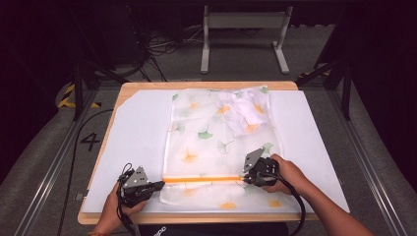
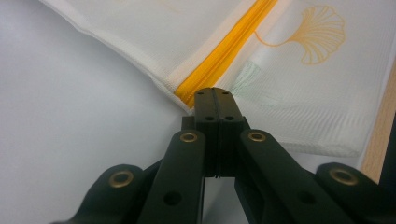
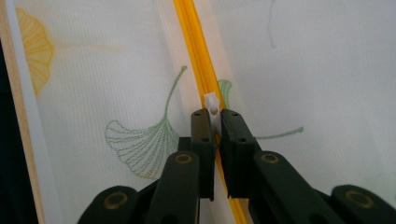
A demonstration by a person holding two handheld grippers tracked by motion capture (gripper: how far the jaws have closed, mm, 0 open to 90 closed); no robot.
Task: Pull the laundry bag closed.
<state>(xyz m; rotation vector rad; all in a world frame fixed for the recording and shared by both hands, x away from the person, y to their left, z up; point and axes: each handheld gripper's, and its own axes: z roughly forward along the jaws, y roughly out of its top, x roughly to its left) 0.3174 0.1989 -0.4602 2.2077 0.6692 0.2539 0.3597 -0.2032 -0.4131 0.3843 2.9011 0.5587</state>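
A sheer mesh bag (image 1: 206, 142) printed with ginkgo leaves lies flat on the white mat (image 1: 137, 137). A crumpled white cloth (image 1: 243, 114) sits inside its far right corner. An orange zipper (image 1: 201, 180) runs across the bag's near part. My left gripper (image 1: 161, 185) is shut at the zipper's left end, and in the left gripper view its jaws (image 2: 215, 93) pinch the bag's edge where the orange zipper (image 2: 224, 56) ends. My right gripper (image 1: 244, 179) is at the zipper's right end. In the right gripper view it (image 3: 213, 114) is shut on the white zipper pull (image 3: 212, 102).
The mat covers a wooden table (image 1: 196, 85), whose front edge (image 1: 187, 218) lies just behind my hands. Beyond the table stand a grey metal frame (image 1: 243, 34) and loose cables (image 1: 162, 46) on the floor. Metal rails (image 1: 54, 162) run along both sides.
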